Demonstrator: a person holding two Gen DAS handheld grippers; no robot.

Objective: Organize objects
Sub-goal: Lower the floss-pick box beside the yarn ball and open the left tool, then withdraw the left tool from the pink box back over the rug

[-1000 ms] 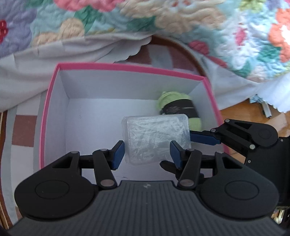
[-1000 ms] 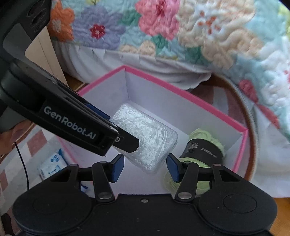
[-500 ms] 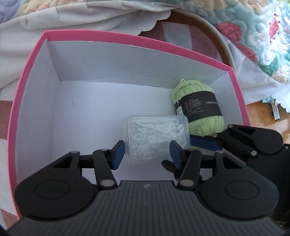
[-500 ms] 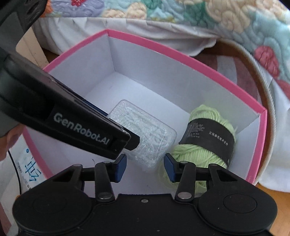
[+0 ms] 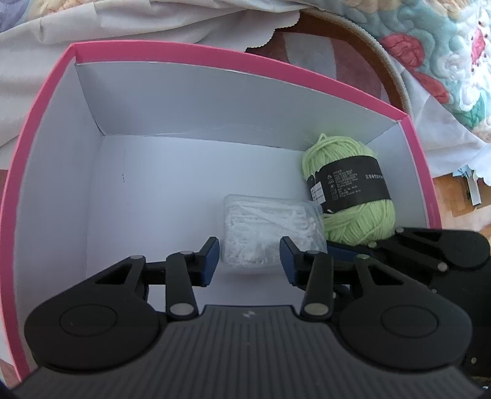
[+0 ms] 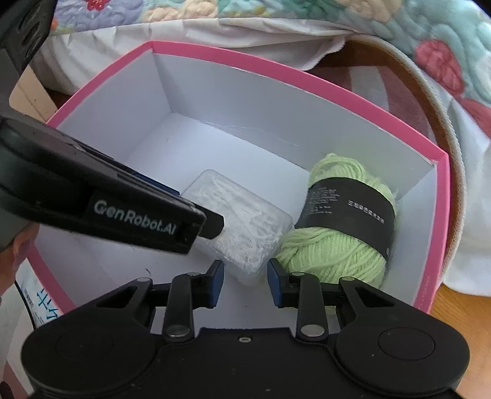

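A clear plastic case (image 5: 264,224) of small white pieces lies flat on the white floor of the pink-rimmed box (image 5: 214,60). It lies close beside a green yarn ball (image 5: 353,221) with a black band. My left gripper (image 5: 250,261) hovers over the case's near end, its jaws closing, and the pads do not press the case. In the right wrist view my right gripper (image 6: 245,274) points down at a corner of the case (image 6: 245,221), jaws closing, a gap still showing. The yarn (image 6: 331,245) sits just to its right. The left gripper's black body crosses that view.
The pink box's walls (image 6: 276,66) stand high around both grippers. A floral quilt (image 5: 445,46) and a white bed skirt (image 5: 122,21) hang behind it. A brown rug (image 5: 353,55) and wooden floor (image 5: 454,196) lie to the right. A printed pack (image 6: 33,294) lies outside at the left.
Both grippers have sunk into the pink box, and the clear case came down with them onto its floor beside the yarn. The jaws of both have narrowed.
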